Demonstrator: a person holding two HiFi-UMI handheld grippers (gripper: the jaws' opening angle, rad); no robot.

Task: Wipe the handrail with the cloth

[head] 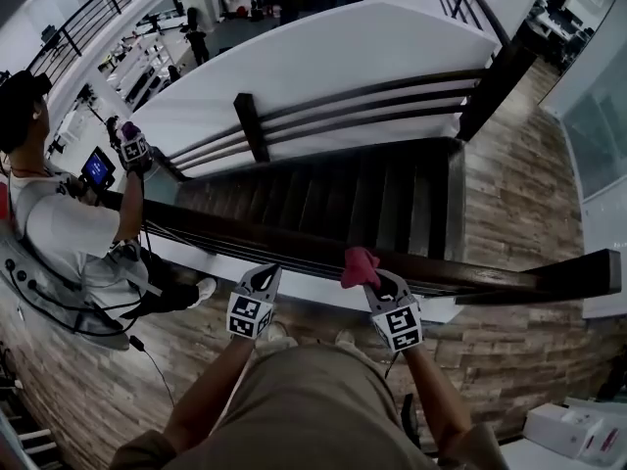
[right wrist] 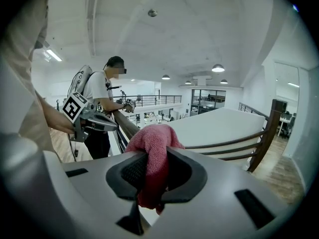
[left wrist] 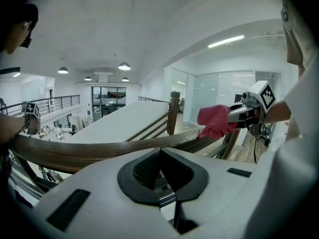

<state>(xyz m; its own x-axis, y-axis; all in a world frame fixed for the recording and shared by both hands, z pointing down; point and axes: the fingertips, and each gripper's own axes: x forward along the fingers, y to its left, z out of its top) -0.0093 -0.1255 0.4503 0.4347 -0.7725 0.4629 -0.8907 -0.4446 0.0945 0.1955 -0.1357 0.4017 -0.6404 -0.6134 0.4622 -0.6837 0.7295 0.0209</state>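
We hold the pink cloth point(head: 359, 265) pinched in the right tool point(head: 369, 276), whose jaws are clamped on its middle. A rounded bunch sticks out past the tips and a short tail hangs down behind them. We judge this grip is chosen so that the soft bunch, not the hard jaws, meets the wood. The bunch sits on top of the dark wooden handrail point(head: 490, 282), touching it or very nearly so, just right of the middle of the stretch in front of us.

Our left tool point(head: 265, 276) hovers just beside the rail to the left of the cloth. Its jaws are pressed together with nothing between them. It looks parked there, out of the wiping path.

The handrail's long axis runs across us from left to right. At the left it passes a second person point(head: 59, 223), whose hand is at the rail, and it ends at a post point(head: 596, 270) on our right. The staircase point(head: 333, 199) drops away beyond it. The cloth's own long axis lies along the right tool's jaws. It points forward and down onto the rail, so it crosses the rail's length rather than following it. We judge that a wipe from here means sliding the tool sideways along the rail
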